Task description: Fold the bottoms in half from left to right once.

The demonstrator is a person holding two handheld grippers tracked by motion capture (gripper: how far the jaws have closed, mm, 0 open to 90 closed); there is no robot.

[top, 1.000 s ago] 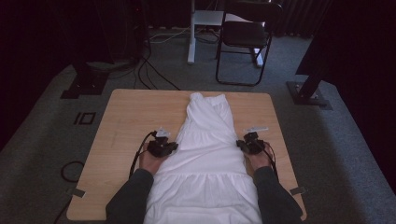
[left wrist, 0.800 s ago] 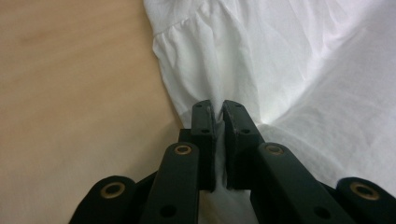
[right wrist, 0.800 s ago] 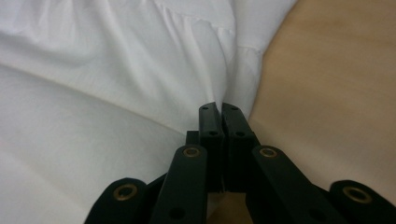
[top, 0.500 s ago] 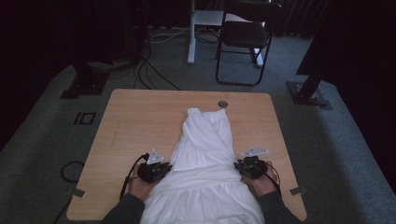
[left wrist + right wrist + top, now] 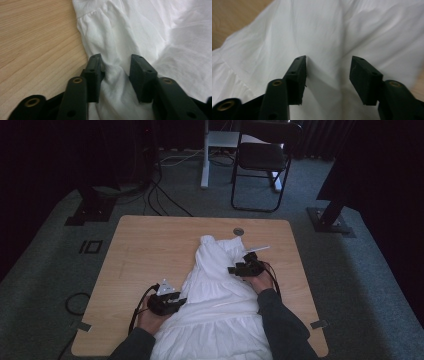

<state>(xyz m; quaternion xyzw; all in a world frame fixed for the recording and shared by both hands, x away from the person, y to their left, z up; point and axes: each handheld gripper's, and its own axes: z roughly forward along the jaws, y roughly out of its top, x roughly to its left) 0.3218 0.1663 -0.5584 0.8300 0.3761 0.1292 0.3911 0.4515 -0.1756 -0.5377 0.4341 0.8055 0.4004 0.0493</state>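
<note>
1. High view: a white dress lies lengthwise down the middle of the wooden tabletop, its narrow top in the centre of the frame and its wide skirt running off the bottom edge. The left gripper sits at the skirt's left border, lower left of centre. The right gripper sits higher, at the bodice's right side, just right of centre. A small round fitting in the tabletop lies above the dress top, and a dark chair stands on the carpet beyond, at the top of the frame.

2. Left gripper view: the left gripper straddles a raised ridge of the dress, bare wood showing in the upper left. Its jaws have just been opening and stand partly apart. The left pad touches the ridge without pinching it, so the cloth looks released.

3. Right gripper view: the right gripper hovers over smooth cloth of the dress, a strip of wood in the upper left corner. Its jaws have just been opening too, and they stand about half apart with fabric between them, unpressed.

4. Judgement: this looks like the let-go after a pull that straightened the garment. The next move likely calls for a fresh hold: pick matching points on both sides, lower the pads onto a single layer, then close before drawing or folding.
</note>
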